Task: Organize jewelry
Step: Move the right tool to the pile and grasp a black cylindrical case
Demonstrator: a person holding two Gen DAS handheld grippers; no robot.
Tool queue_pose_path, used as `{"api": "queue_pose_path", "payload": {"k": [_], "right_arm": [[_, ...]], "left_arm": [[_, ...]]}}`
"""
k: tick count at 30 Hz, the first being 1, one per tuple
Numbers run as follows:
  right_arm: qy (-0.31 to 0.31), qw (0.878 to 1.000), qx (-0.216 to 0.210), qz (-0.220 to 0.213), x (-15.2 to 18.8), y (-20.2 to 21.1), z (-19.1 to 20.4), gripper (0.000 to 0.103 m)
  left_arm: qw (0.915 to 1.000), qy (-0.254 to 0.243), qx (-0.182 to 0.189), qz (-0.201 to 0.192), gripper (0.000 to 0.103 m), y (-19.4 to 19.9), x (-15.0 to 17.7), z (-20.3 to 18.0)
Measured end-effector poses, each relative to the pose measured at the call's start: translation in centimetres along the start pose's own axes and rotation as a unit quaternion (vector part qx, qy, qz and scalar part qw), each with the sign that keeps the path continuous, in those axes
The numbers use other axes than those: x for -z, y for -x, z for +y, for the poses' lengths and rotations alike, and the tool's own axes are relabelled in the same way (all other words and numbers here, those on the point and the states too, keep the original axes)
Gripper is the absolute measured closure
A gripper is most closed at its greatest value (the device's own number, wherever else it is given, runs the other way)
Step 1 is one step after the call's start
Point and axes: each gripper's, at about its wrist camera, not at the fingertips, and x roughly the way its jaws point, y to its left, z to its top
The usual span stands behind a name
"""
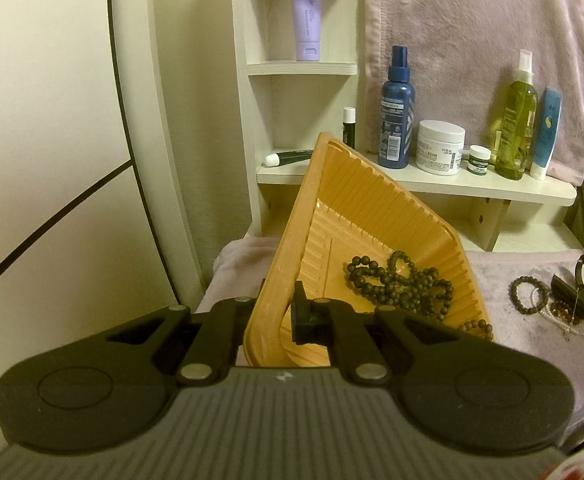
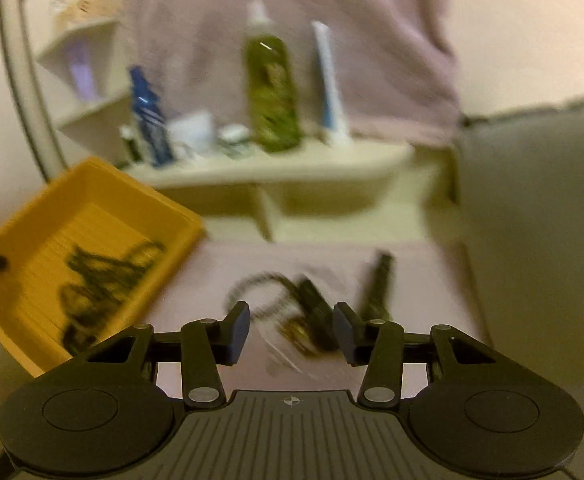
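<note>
Jewelry is lying in two groups: dark bead strands (image 1: 404, 288) are resting inside an orange tray (image 1: 356, 200), and a loose pile of bracelets (image 1: 556, 300) is sitting on the pink cloth (image 1: 512, 340) to the tray's right. Left tongs (image 1: 277, 312) are pinching the tray's near rim, tilting it so its long axis is running away toward the white shelf (image 1: 452, 184) of bottles. Right tongs (image 2: 292, 332) are standing spread, nothing between them, over the blurred pile (image 2: 312, 316). Nothing is blocking that pile.
</note>
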Motion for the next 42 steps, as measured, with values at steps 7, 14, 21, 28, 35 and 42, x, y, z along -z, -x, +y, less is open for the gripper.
{"api": "queue_pose_path", "payload": {"k": [7,14,21,28,35,42], "right_arm": [[-0.007,0.999,0.034,0.009,1.9,-0.9,-2.2,0.056],[-0.014,0.998,0.062,-0.003,1.5,-2.4,-3.1,0.056],[-0.016,0.996,0.085,-0.003,-0.1,-4.8,-3.3,0.063],[-0.014,0.994,0.107,0.027,-0.1,-7.3,-3.3,0.079],[0.001,0.994,0.110,0.012,0.0,-6.1,-2.8,0.086],[-0.008,0.993,0.114,-0.007,-0.8,-3.7,-3.4,0.086]], "left_arm": [[1.0000,-0.006,-0.002,0.002,0.097,-0.1,-0.1,-0.1],[0.9999,-0.009,-0.006,0.004,0.096,-0.1,-0.1,-0.2],[0.9999,-0.011,-0.008,0.006,0.096,-0.1,-0.2,-0.3],[0.9999,-0.012,-0.008,0.006,0.096,-0.2,-0.2,-0.3],[0.9999,-0.011,-0.007,0.007,0.096,-0.3,-0.2,-0.1],[0.9999,-0.010,-0.007,0.007,0.096,-0.2,-0.1,-0.1]]}}
